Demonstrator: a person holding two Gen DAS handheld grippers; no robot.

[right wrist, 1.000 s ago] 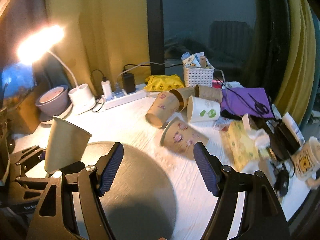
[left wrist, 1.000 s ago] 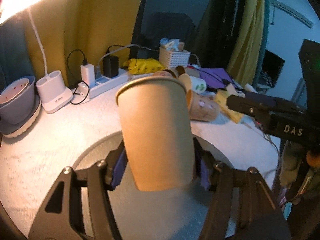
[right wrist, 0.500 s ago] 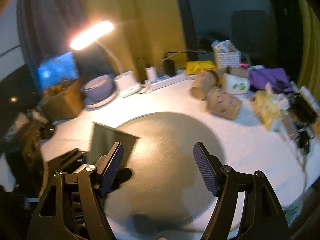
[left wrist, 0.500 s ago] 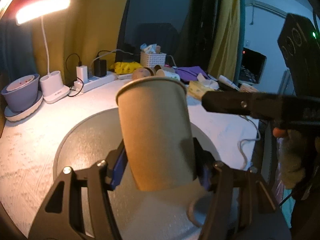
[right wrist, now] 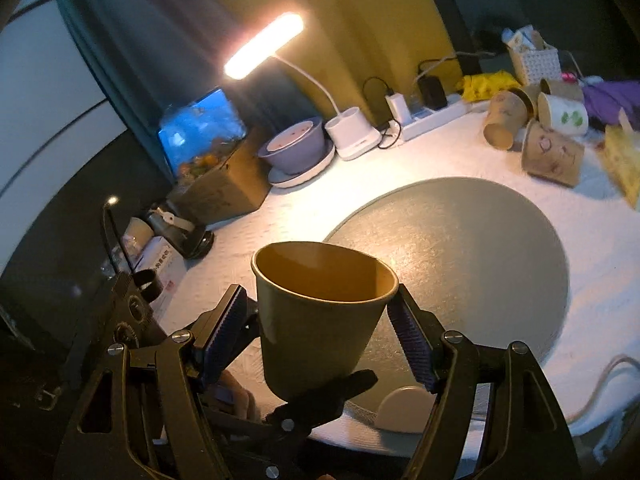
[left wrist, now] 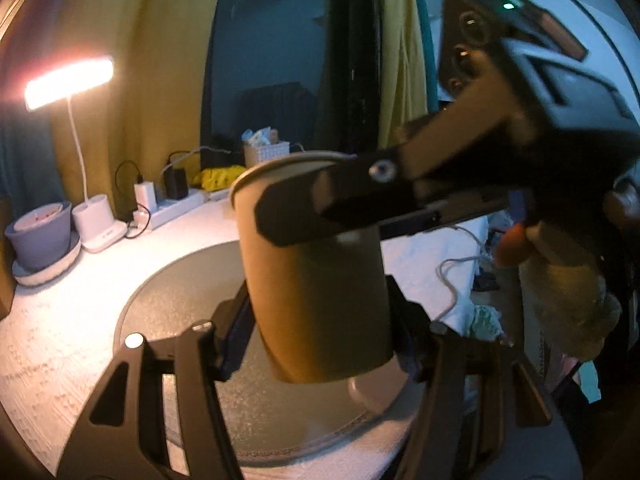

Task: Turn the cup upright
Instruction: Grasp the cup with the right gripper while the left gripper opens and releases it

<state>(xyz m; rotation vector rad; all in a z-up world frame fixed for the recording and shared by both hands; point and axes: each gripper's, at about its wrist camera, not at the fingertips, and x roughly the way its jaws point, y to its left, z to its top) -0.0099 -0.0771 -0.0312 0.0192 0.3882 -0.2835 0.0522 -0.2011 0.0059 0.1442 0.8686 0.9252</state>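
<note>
The cup (right wrist: 320, 320), a plain olive-brown paper one, is held mouth-up and slightly tilted above the near edge of the round grey mat (right wrist: 472, 256). The left gripper (left wrist: 320, 344) is clamped on its lower wall, both blue pads pressed against the sides. The right gripper (right wrist: 316, 340) brackets the cup just under the rim with its fingers spread; a narrow gap shows at each pad (right wrist: 408, 340), so no grip there is evident. In the left wrist view one right finger crosses in front of the cup's rim and hides part of it.

Surface: a table under a white textured cloth (right wrist: 600, 248), with the grey mat lying on it. Behind it hang yellow curtains (left wrist: 160, 60) beside a dark window (left wrist: 272, 60).

Other items: a lit desk lamp (right wrist: 264, 46) on a white base; a purple bowl (right wrist: 294, 148) on a white saucer just beside that base; a white power strip (right wrist: 432, 116) with chargers plugged in; a white basket (right wrist: 534, 64) at the back; several paper cups (right wrist: 552, 154) lying on their sides near the far right edge of the mat; a small white disc (right wrist: 404, 408) at the mat's near edge. A lit blue tank (right wrist: 200, 128) stands off the table to the left.

The person's gloved right hand (left wrist: 560, 292) is visible behind the right gripper's body.
</note>
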